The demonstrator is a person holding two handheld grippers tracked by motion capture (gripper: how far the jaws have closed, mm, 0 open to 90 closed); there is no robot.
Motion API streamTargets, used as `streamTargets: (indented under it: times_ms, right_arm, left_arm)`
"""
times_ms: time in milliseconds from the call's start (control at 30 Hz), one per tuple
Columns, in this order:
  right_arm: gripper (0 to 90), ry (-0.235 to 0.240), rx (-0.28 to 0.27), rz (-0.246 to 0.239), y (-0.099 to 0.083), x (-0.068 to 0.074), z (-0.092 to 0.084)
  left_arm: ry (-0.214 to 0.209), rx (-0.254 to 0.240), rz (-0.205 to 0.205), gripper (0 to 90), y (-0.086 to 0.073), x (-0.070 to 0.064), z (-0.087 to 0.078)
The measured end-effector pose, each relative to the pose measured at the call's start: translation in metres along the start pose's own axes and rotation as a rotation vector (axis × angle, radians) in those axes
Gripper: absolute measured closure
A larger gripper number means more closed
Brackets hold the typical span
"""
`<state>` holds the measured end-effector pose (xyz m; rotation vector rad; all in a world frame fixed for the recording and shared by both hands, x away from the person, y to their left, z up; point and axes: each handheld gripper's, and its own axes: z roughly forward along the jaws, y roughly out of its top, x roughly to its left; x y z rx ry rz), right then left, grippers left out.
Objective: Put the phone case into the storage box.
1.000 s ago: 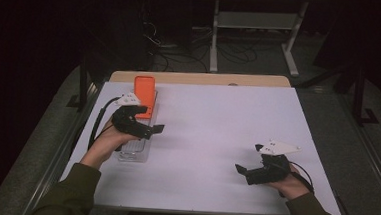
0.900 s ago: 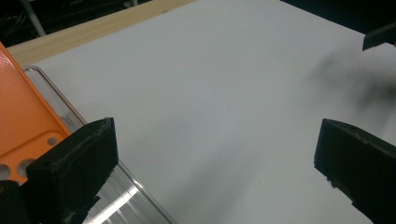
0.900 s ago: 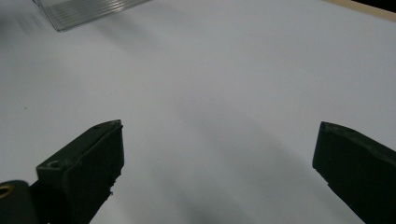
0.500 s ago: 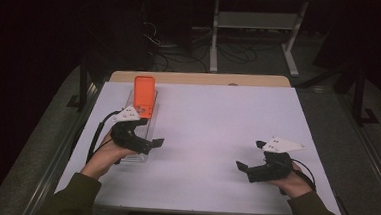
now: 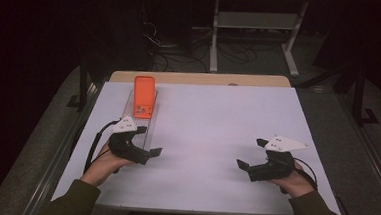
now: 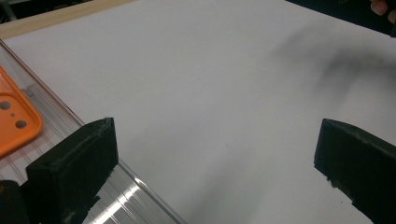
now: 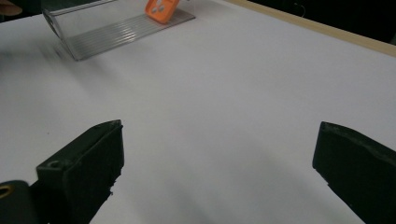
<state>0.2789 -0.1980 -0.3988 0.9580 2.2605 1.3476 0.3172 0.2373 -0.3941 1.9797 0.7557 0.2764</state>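
At far left of the worktop (image 5: 218, 119), orange block (image 5: 143, 96) lay on clear ribbed tray (image 5: 138, 129). Left gripper (image 5: 148, 152), jaws wide, empty, beside tray's near end. Right gripper (image 5: 247, 167), jaws wide, empty, well apart. Advised: approach block squarely.

1. White table top (image 5: 217, 134): a wide, pale sheet.
2. Wooden strip (image 5: 200, 79): touching the table top's far edge.
3. Grey metal rack (image 5: 256, 21): on the floor beyond the table top.
4. Loose cables (image 5: 167, 51): on the floor beyond the table top's far edge.
5. Black stand (image 5: 362, 98): off the table top's far right corner.
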Motion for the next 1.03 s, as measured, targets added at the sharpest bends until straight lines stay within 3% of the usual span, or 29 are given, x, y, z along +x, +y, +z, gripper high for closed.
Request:
streamTargets:
  times_ms: [567, 1033]
  right_arm:
    - [1.2, -0.004, -0.021, -0.005, 0.008, -0.001, -0.003]
    - [1.2, -0.004, -0.020, -0.008, 0.008, -0.001, -0.003]
  left_arm:
    - [-0.019, 0.006, -0.012, 0.0, -0.012, 0.002, 0.002]
    - [-0.023, 0.012, -0.006, 0.0, -0.012, 0.001, 0.002]
